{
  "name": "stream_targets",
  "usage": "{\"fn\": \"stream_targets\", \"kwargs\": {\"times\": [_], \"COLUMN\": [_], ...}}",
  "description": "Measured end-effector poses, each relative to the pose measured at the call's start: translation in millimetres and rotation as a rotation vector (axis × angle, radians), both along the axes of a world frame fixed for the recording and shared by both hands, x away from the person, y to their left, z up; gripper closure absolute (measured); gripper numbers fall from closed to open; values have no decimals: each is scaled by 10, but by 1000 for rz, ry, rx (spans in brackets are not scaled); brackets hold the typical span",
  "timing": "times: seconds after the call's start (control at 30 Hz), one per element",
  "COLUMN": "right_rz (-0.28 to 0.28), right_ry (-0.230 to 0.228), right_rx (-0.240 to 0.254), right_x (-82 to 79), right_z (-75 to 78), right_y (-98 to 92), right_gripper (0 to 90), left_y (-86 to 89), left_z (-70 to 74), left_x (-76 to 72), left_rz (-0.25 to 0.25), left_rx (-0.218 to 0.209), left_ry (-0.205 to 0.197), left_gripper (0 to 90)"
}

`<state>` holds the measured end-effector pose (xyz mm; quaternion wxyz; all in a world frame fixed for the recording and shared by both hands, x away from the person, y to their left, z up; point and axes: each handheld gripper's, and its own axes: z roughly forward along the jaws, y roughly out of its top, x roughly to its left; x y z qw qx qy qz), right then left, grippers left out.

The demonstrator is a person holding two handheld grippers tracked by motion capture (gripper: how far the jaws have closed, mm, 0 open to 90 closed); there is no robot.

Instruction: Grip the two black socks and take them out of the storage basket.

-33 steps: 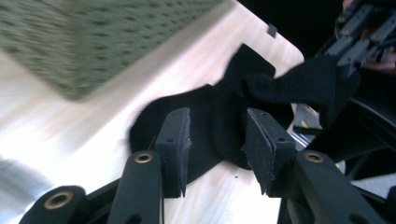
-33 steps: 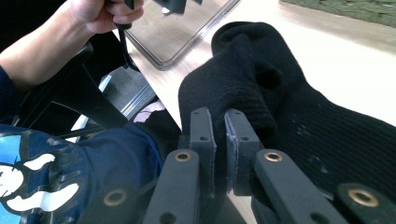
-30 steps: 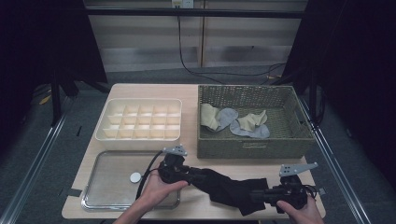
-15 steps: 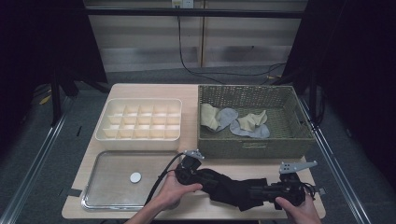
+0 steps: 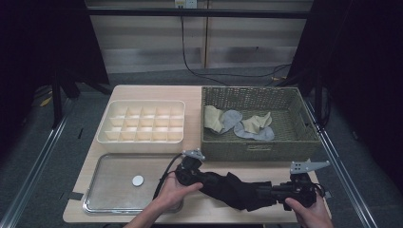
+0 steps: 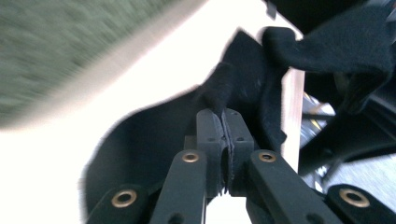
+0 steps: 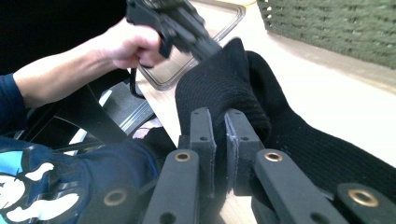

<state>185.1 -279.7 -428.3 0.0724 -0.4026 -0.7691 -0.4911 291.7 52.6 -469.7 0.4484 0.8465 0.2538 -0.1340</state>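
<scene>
Black sock pinched at both ends, strung between the two sets of jaws

Black sock [image 5: 235, 189] lies on the tabletop [image 5: 190, 95] near its front edge, in front of the wicker basket [image 5: 259, 148], long axis running straight from one set of jaws to the other.

Left gripper [image 5: 187, 172]: jaws have just been closing and are now pressed together on a fold of the sock's edge; in the left gripper view the fabric [image 6: 243, 88] rises right out of the tips and the rest spreads ahead and off to one side of them.

Right gripper [image 5: 280, 192]: jaws pinching the other end, knit bunched between and ahead of the pads [image 7: 208, 135] in the right gripper view. Sock body runs away from these jaws toward the left gripper [image 7: 175, 21].

Neither hand is nearer; each holds its own end. My read: the next move turns on that shared axis, either pulling apart to straighten or bringing the ends together to fold.

Hard to make out:
- which end is cuff, which is toe
- whether it's one sock or a pair layered
- left gripper view is blurred toward the basket
- how deep the right jaws bite, since the knit covers the tips

Clear tray [image 5: 102, 202] with a small white disc [image 5: 138, 180] sits beside the left jaws, and the compartment box [image 5: 142, 140] beyond it.
</scene>
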Motion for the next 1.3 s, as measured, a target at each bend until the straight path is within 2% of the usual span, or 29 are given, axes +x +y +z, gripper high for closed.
{"fn": "stream_targets", "kwargs": {"times": [0.1, 0.17, 0.27, 0.3, 0.43, 0.6, 0.73, 0.83, 0.97, 1.13, 1.23, 1.3], "right_rz": [7, 12, 12, 3, -13, -46, -70, -105, -143, -166, -173, -169], "right_ry": [5, 16, 40, 56, 94, 123, 126, 107, 88, 95, 107, 118], "right_rx": [-7, -21, -41, -62, -140, -183, -192, -185, -195, -212, -244, -245], "right_x": [41, 80, 138, 158, 207, 233, 222, 205, 190, 100, 57, 53], "right_z": [41, 22, -54, -92, -205, -315, -349, -336, -335, -366, -440, -490], "right_y": [-32, -47, -76, -86, -112, -155, -195, -223, -233, -204, -182, -178], "right_gripper": [834, 835, 835, 835, 831, 812, 756, 759, 727, 705, 682, 676], "left_y": [176, 282, 410, 424, 465, 466, 479, 477, 466, 475, 467, 458], "left_z": [110, 125, 115, 117, 136, 138, 116, 61, 49, 32, 17, -3], "left_x": [64, 99, 134, 133, 120, 79, 74, 83, 85, 106, 115, 127], "left_rz": [68, 109, 149, 156, 165, 145, 147, 147, 150, 147, 152, 141], "left_rx": [-46, -50, -62, -61, -66, -41, -43, -26, -36, -27, -24, -5], "left_ry": [-29, -43, -42, -43, -51, -63, -63, -58, -46, -34, -24, -21], "left_gripper": [875, 875, 875, 875, 875, 874, 874, 873, 868, 840, 820, 799]}}
